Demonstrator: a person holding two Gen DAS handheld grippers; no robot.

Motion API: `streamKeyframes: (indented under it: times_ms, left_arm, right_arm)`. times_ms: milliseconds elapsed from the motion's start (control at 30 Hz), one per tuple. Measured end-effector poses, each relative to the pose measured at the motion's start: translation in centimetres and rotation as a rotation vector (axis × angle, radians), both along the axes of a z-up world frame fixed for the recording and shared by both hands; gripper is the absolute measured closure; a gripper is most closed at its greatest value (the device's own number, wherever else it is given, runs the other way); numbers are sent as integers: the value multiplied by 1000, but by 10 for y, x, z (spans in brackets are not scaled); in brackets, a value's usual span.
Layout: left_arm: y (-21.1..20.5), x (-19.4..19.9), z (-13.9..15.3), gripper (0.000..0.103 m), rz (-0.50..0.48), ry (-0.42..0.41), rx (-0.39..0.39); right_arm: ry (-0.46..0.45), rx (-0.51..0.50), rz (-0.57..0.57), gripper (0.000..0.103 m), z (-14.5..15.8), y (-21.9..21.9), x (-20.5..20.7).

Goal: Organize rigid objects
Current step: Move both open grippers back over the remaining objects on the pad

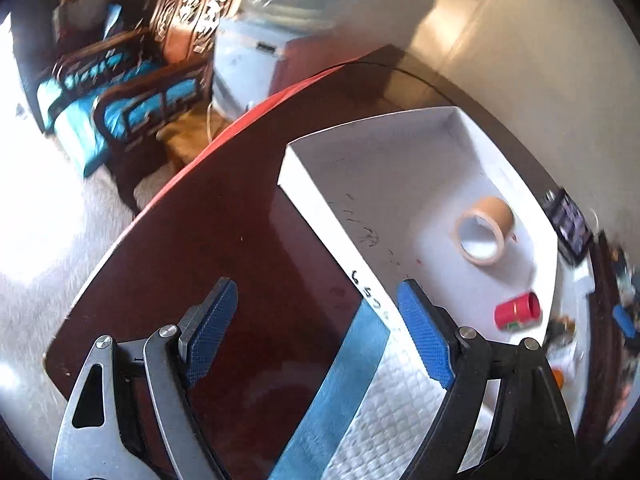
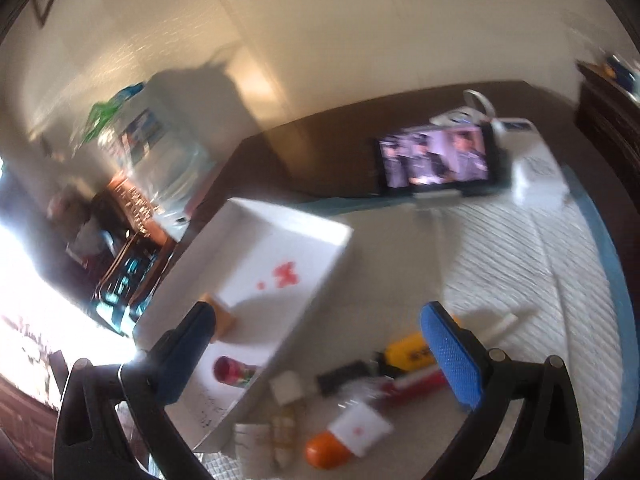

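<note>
A shallow white box point(image 1: 384, 152) point(image 2: 344, 240) lies on a dark red table point(image 1: 224, 240). Inside it lie a roll of brown tape point(image 1: 486, 230) point(image 2: 224, 320) and a small red cup point(image 1: 518, 312) point(image 2: 234, 372) on its side. My left gripper point(image 1: 316, 328) is open and empty above the box's near wall. My right gripper point(image 2: 320, 356) is open and empty over a cluster of small items on the quilted mat: a yellow piece point(image 2: 408, 354), a red stick point(image 2: 416, 384), a black piece point(image 2: 344, 374), an orange capsule point(image 2: 326, 450), a white card point(image 2: 360, 432) and pale blocks point(image 2: 286, 390).
A white quilted mat point(image 2: 520, 264) with a blue border point(image 1: 340, 392) covers part of the table. A phone point(image 2: 436, 158) showing video stands at the far edge, with white boxes point(image 2: 536, 180) beside it. Wooden chairs with blue cushions point(image 1: 120, 92) stand past the table.
</note>
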State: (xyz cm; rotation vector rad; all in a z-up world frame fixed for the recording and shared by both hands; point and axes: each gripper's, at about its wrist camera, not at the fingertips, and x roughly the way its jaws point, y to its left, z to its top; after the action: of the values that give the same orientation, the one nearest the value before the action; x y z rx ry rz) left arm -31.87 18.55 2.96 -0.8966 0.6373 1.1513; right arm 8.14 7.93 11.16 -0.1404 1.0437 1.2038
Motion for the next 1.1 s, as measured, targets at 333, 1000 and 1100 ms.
streamKeyframes:
  times_ms: [333, 1000, 1100]
  left_arm:
    - [-27, 2, 1, 15, -177, -96, 25]
    - [-100, 170, 26, 13, -926, 27, 31]
    - [-101, 160, 33, 13, -895, -19, 34]
  right_arm:
    - [27, -38, -48, 0, -13, -22, 16]
    - [-46, -108, 297, 45, -47, -31, -28]
    - [-76, -130, 320, 49, -52, -26, -36]
